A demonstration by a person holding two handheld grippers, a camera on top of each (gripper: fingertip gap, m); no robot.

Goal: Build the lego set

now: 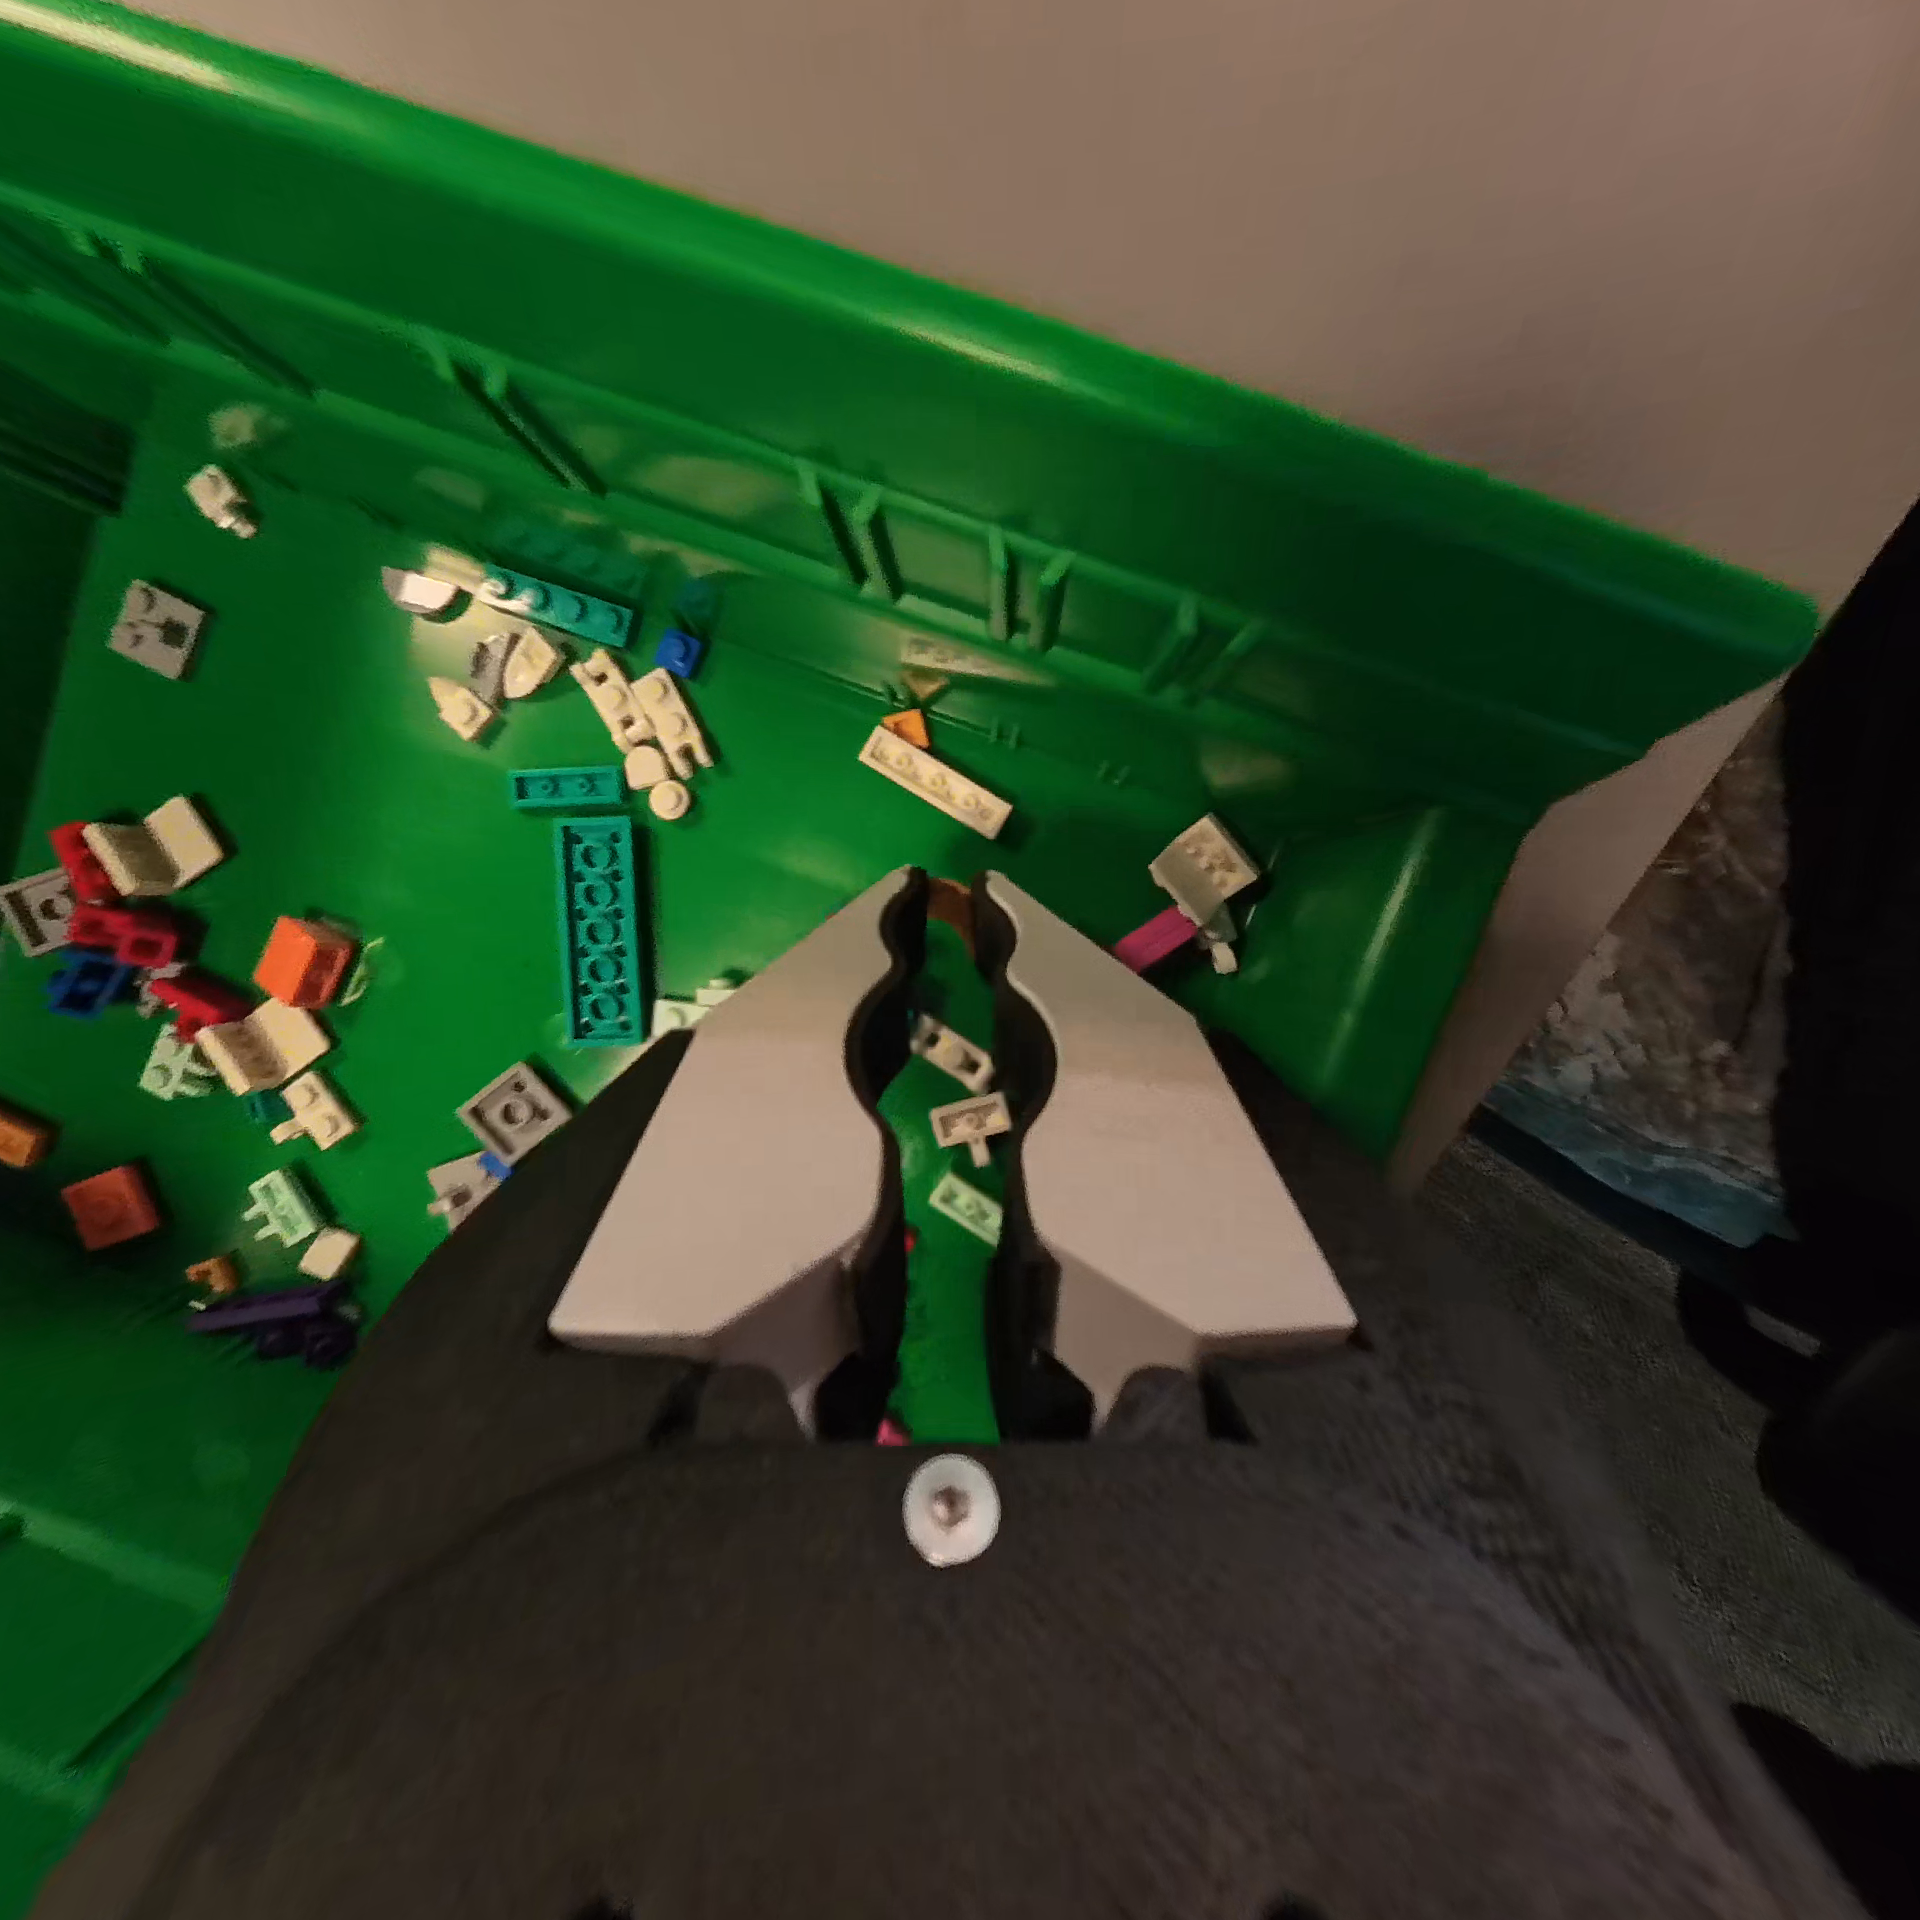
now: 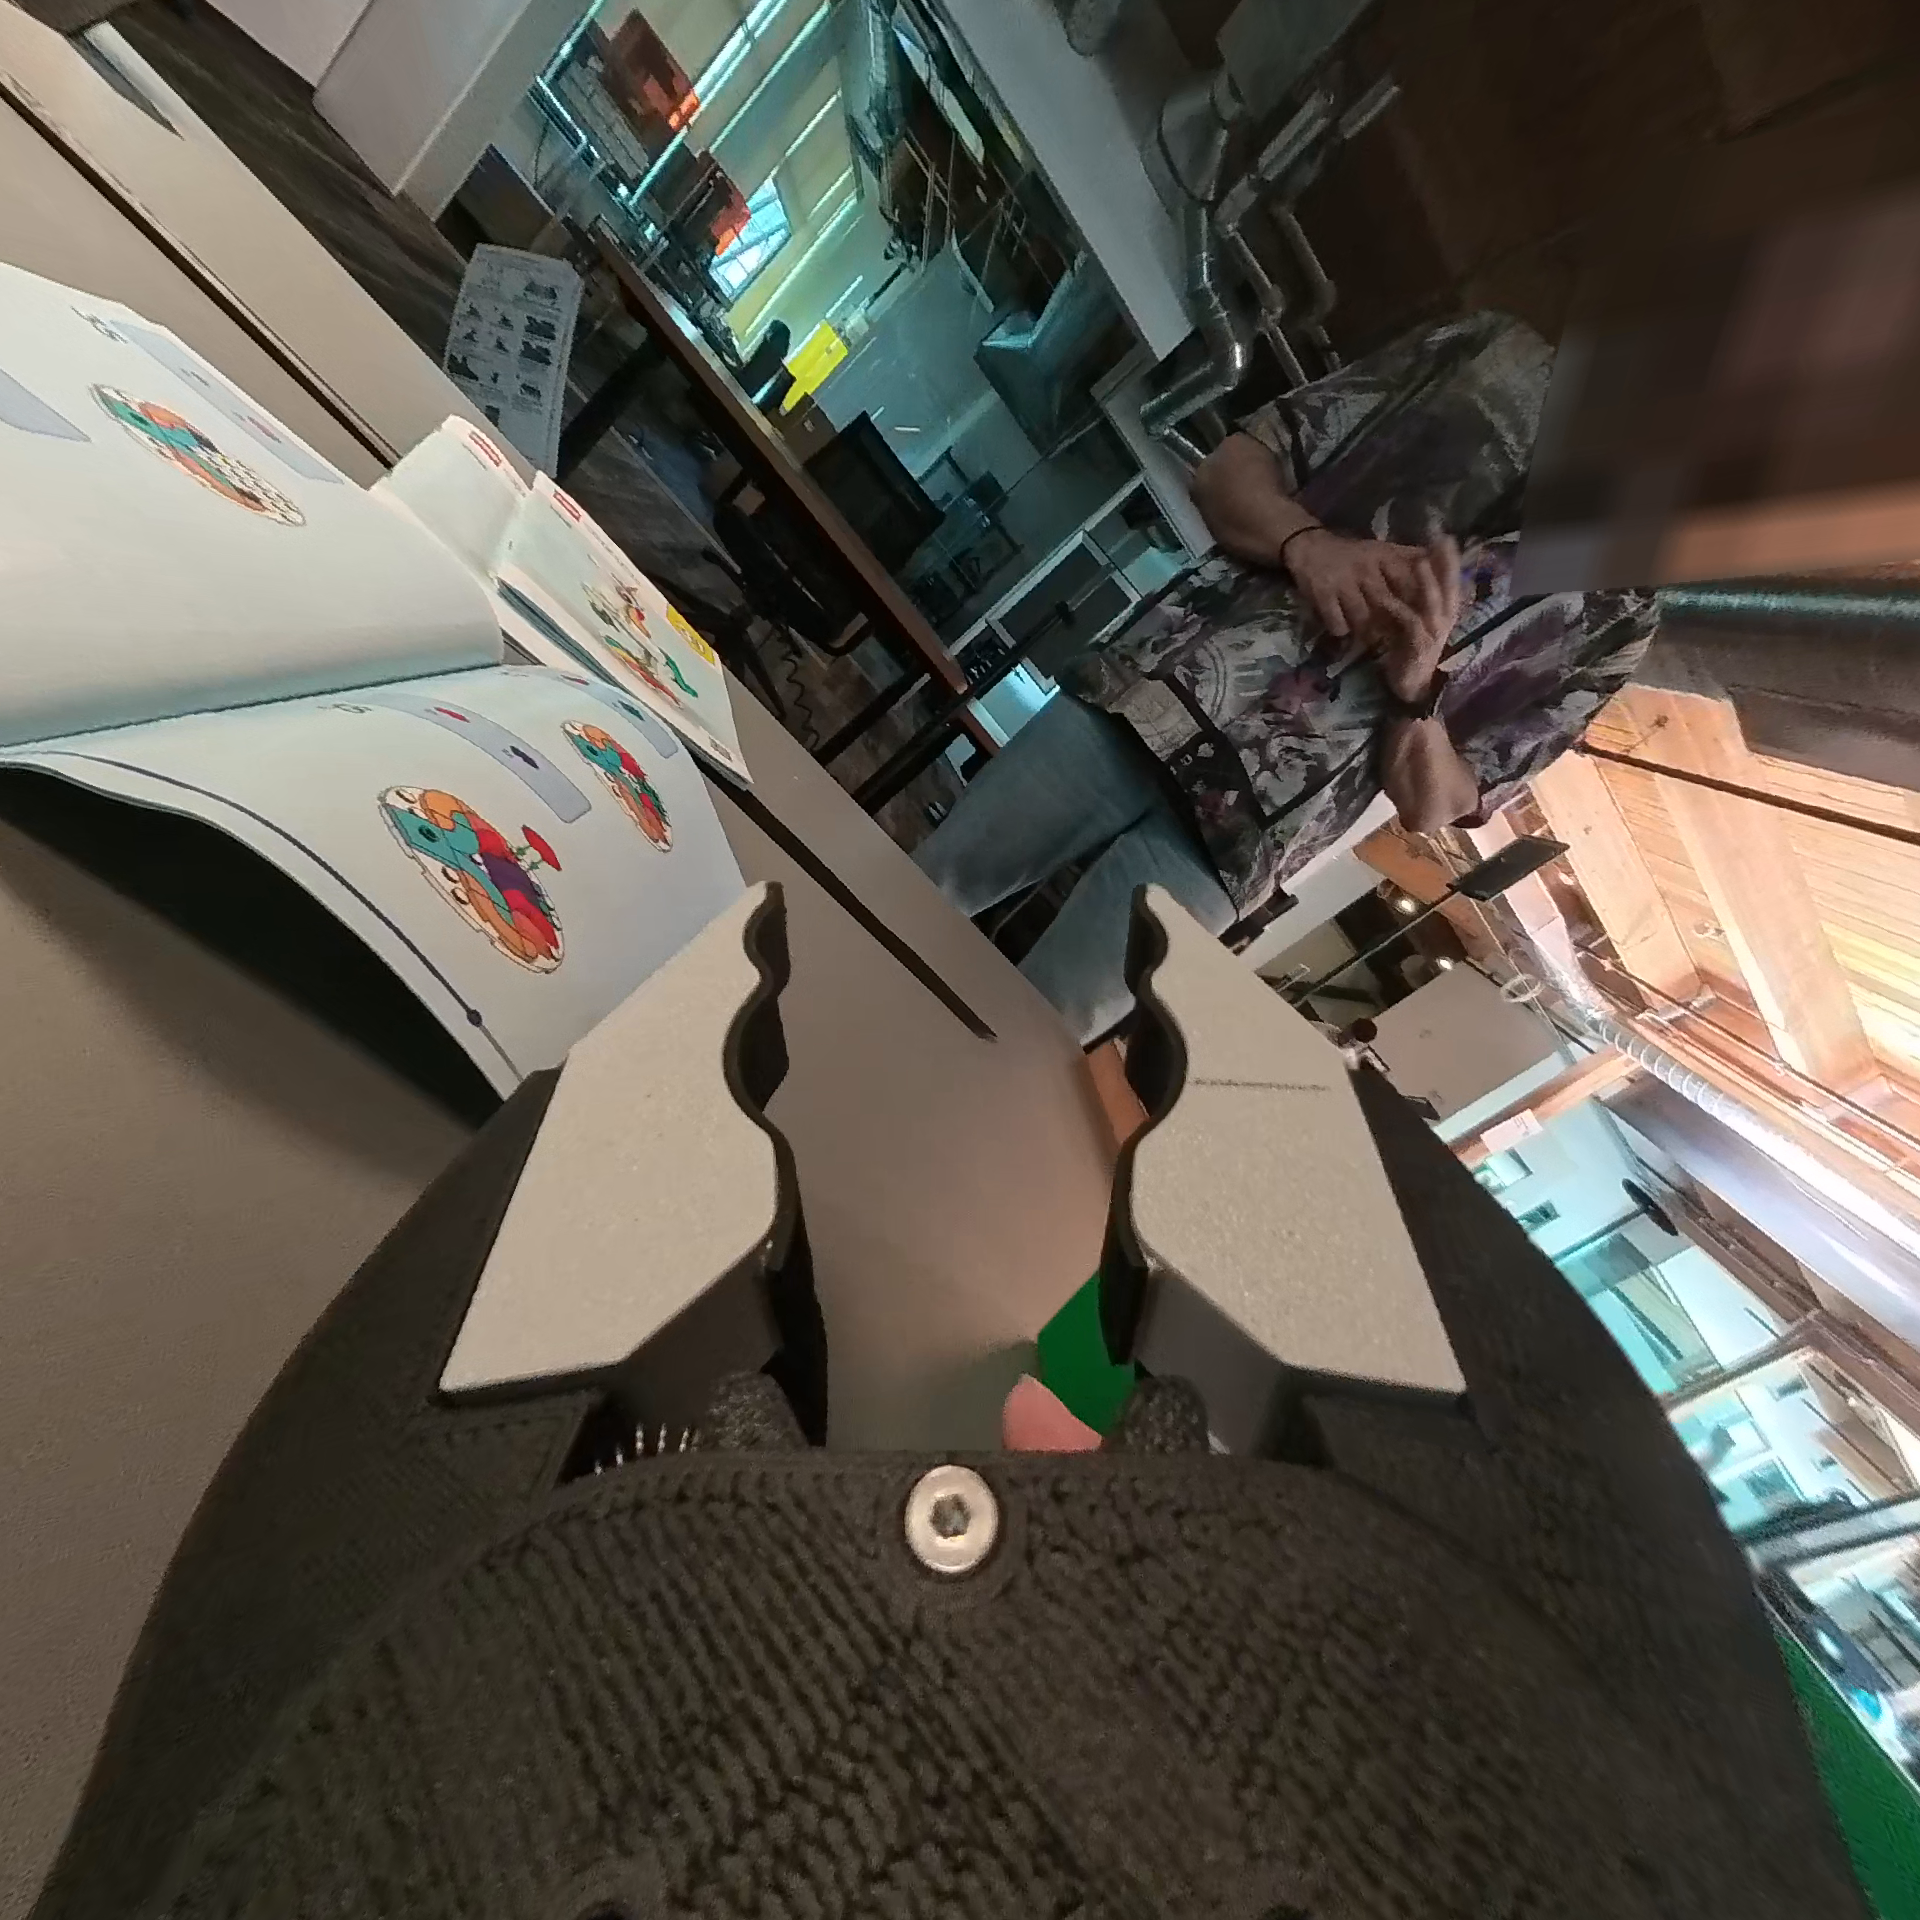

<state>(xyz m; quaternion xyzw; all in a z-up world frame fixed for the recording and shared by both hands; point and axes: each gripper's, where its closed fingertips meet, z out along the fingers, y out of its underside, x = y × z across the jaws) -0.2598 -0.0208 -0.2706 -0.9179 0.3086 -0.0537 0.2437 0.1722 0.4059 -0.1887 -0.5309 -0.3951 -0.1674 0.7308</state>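
In the left wrist view, a green bin (image 1: 1039, 436) holds many loose lego pieces: a long teal plate (image 1: 600, 928), an orange brick (image 1: 303, 961), a tan plate (image 1: 935, 781), and red, white and grey bits. My left gripper (image 1: 948, 894) hangs over the bin's right corner. Its jaws are nearly closed, with a small orange-brown piece (image 1: 948, 906) pinched at the tips. In the right wrist view, my right gripper (image 2: 956, 925) is open and empty, tilted above the grey table (image 2: 156, 1195). The open instruction booklet (image 2: 312, 644) lies to its left.
A second booklet (image 2: 623, 613) lies farther back on the table. A person in a patterned shirt (image 2: 1403, 623) sits beyond the table's edge. The bin's corner (image 2: 1081, 1351) shows between the right fingers. Dark floor (image 1: 1662, 1351) lies right of the bin. Some 60 cm of space lies between my two pairs of fingers.
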